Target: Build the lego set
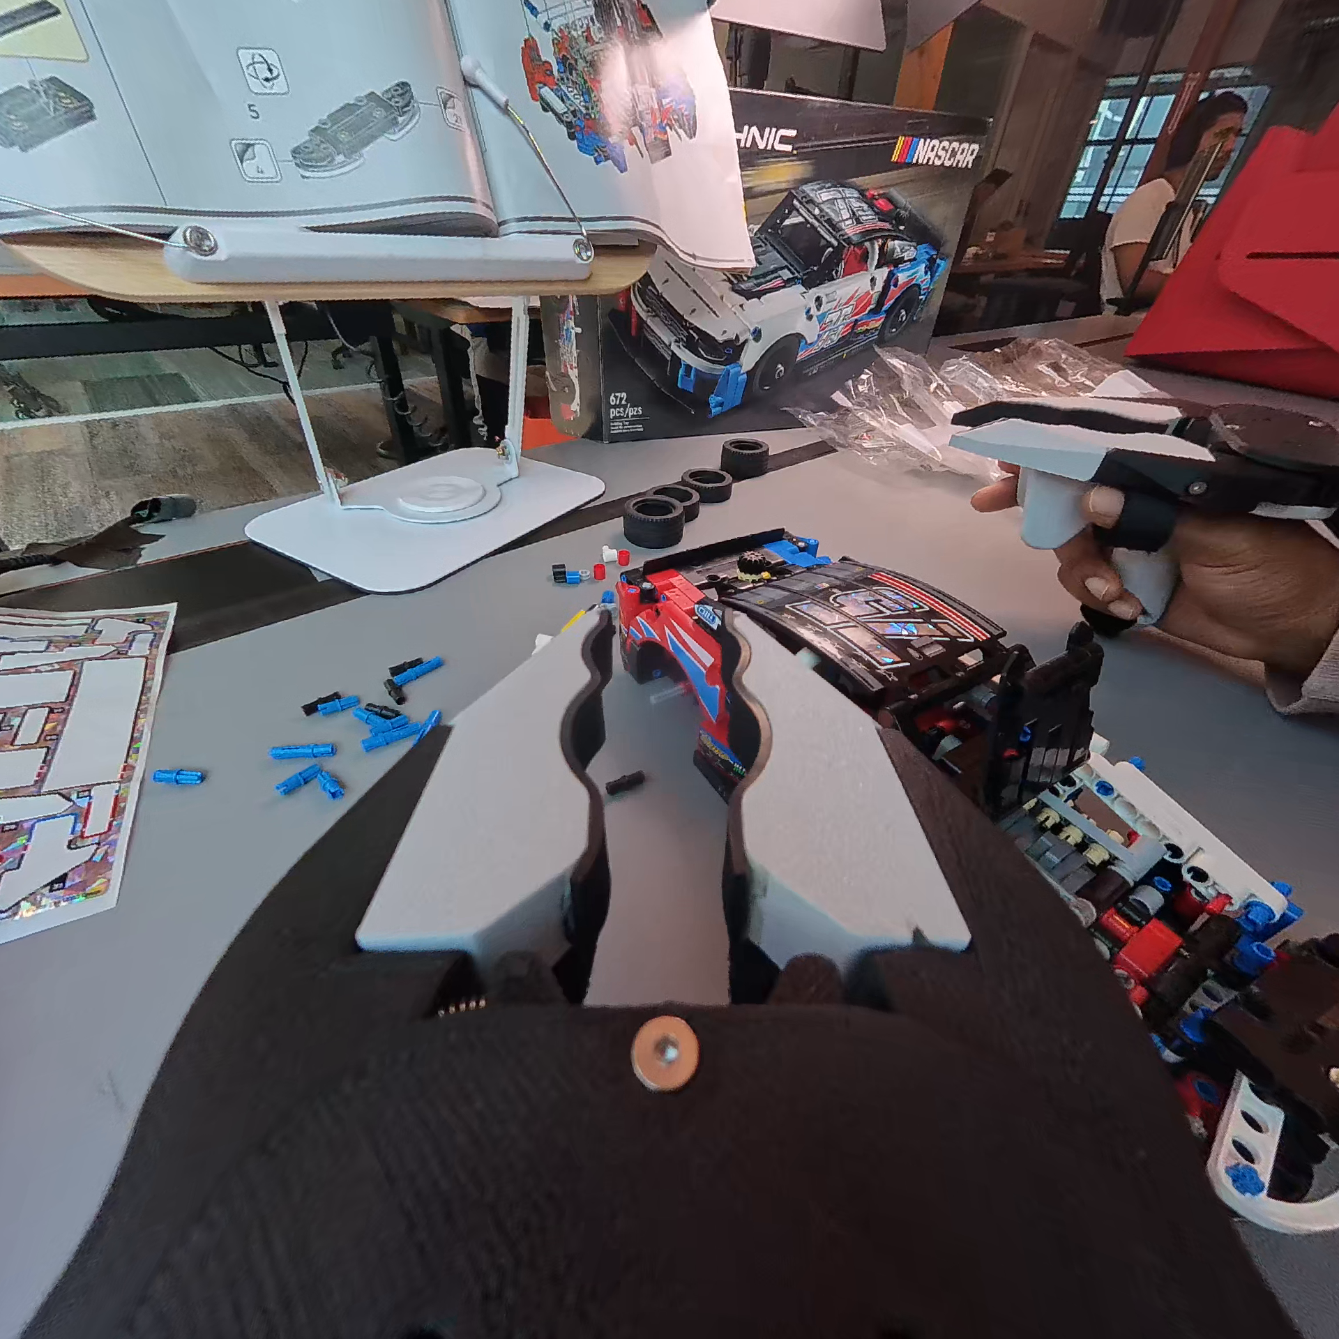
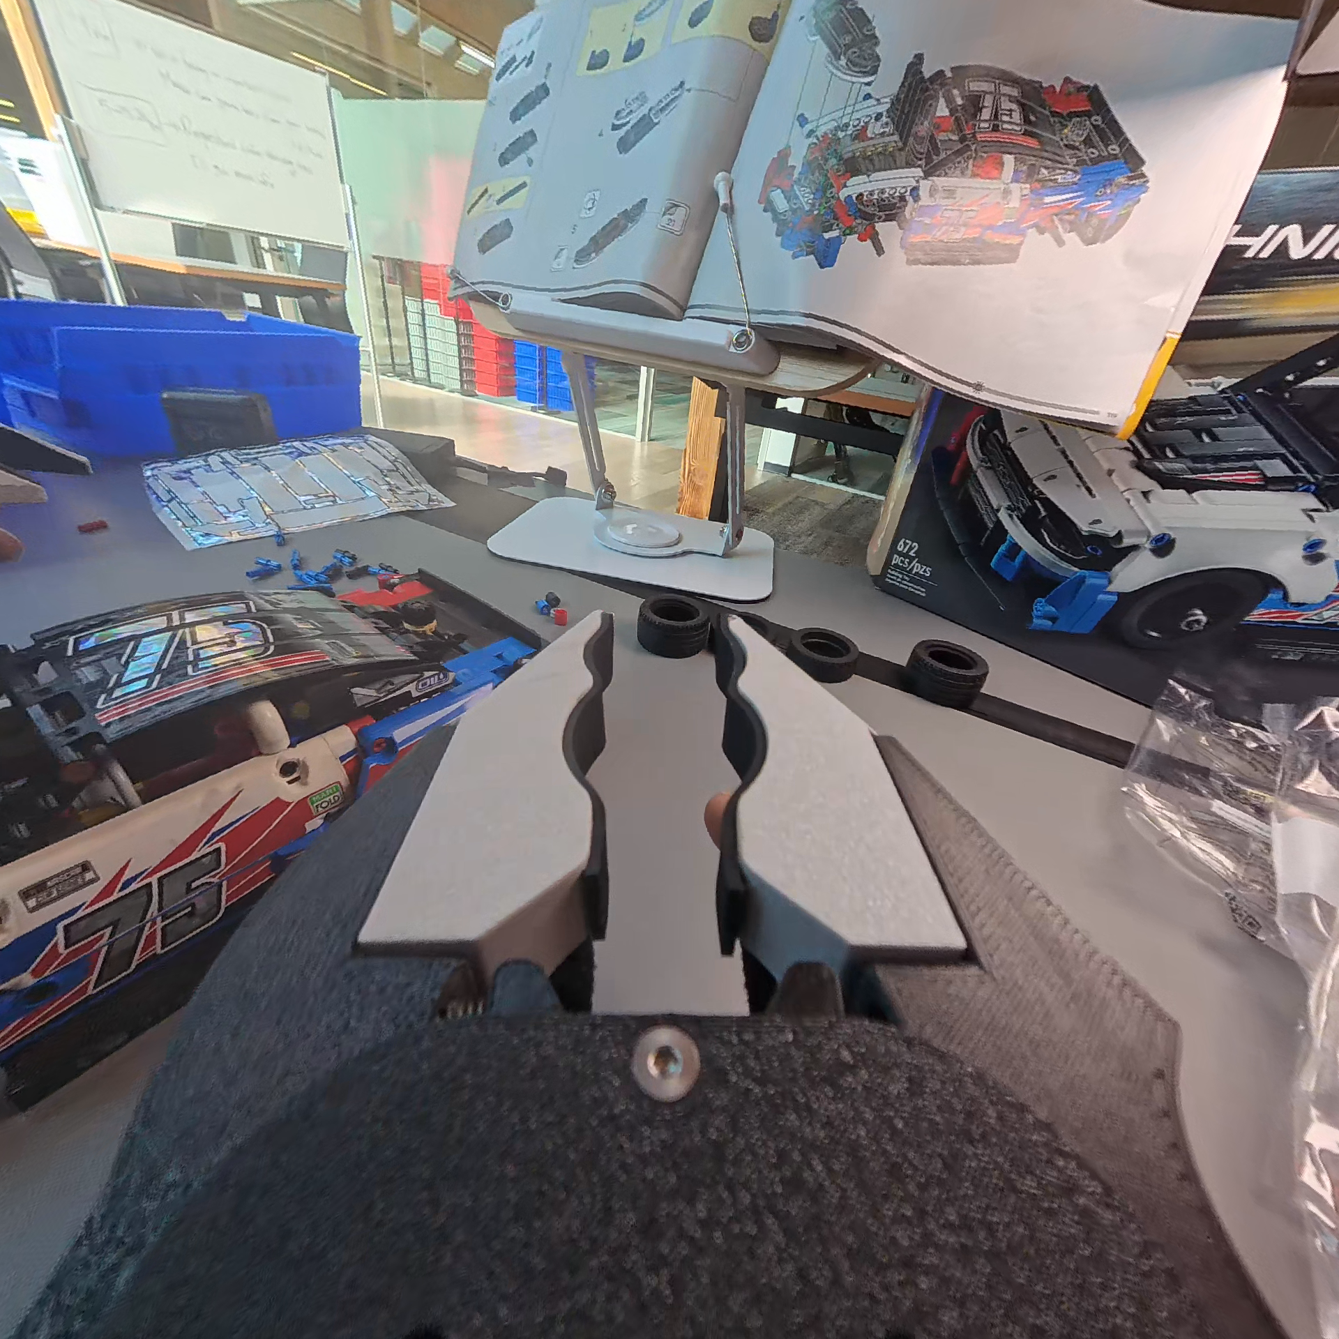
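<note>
My left gripper hangs low over the grey table, its jaws spread with nothing between them. Past its tips at 12 o'clock sits the red rear fender of the half-built race car; the car runs off toward 3 and 4 o'clock, black stickered roof first, then the open white-and-grey frame. One small black pin lies on the table in the gap between my left fingers. A scatter of blue pins lies at 9 o'clock, and the used sticker sheet farther out at 9. Four black tyres line up at 12 o'clock beyond the car, with the white book stand at 11 holding the open instruction booklet. The set's box stands at 1 o'clock, crumpled clear bags beside it.

My right gripper is also spread and empty, raised above the table and aimed at the tyres at 12 o'clock in its own view. In the left wrist view it shows at 2 o'clock, held in my right hand above the car's roof, not touching it. From the right wrist view the car lies at 9 o'clock.
</note>
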Demonstrator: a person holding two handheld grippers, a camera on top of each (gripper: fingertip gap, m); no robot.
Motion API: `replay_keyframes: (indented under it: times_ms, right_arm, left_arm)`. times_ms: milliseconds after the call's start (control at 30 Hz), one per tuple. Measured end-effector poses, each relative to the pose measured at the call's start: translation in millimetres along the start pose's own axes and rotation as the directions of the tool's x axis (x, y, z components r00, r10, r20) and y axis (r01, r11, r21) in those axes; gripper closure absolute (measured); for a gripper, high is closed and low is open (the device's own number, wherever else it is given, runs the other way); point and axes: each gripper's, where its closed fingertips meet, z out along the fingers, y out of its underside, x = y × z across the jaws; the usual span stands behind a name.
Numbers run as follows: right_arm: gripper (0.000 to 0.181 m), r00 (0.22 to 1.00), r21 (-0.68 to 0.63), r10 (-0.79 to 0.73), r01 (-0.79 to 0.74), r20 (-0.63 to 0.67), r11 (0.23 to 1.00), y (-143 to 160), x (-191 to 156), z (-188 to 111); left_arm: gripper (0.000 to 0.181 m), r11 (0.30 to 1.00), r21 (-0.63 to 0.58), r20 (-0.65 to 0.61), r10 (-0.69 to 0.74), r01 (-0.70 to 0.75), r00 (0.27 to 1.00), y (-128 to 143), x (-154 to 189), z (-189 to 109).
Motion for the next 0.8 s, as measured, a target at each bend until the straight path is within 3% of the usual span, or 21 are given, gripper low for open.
replay_keyframes:
  times_ms: [33,300,467,600,700,800]
  right_arm:
    - [0.156,1.0,0.004,-0.009,0.009,0.008,1.0,-1.5,-1.4,-1.1]
    - [0.158,0.998,0.013,0.002,-0.003,0.055,1.0,-5.0,-7.6,-6.1]
    - [0.16,0.996,0.007,-0.036,0.036,0.086,0.999,-6.1,-19.5,-8.3]
    - [0.169,0.997,0.007,-0.035,0.035,0.07,0.999,-8.8,-25.0,-2.2]
    - [0.181,0.994,-0.01,-0.106,0.105,-0.039,0.994,-26.9,-6.4,39.8]
    - [0.179,0.998,-0.06,0.013,-0.016,-0.054,0.998,-48.6,15.7,112.5]
  left_arm:
    - [0.154,1.0,-0.006,0.001,0.009,-0.009,1.0,1.0,0.1,0.2]
    - [0.154,0.999,-0.035,-0.075,0.003,-0.006,0.997,6.3,10.4,2.1]
    - [0.15,0.984,-0.103,-0.173,-0.164,0.148,0.971,15.3,17.8,4.5]
    - [0.153,0.987,-0.07,-0.133,-0.155,0.146,0.979,11.4,10.1,4.1]
    - [0.156,0.994,-0.039,-0.086,-0.11,0.107,0.99,7.7,4.7,3.7]
    - [0.157,0.997,-0.021,-0.064,-0.074,0.073,0.995,5.9,4.2,3.1]
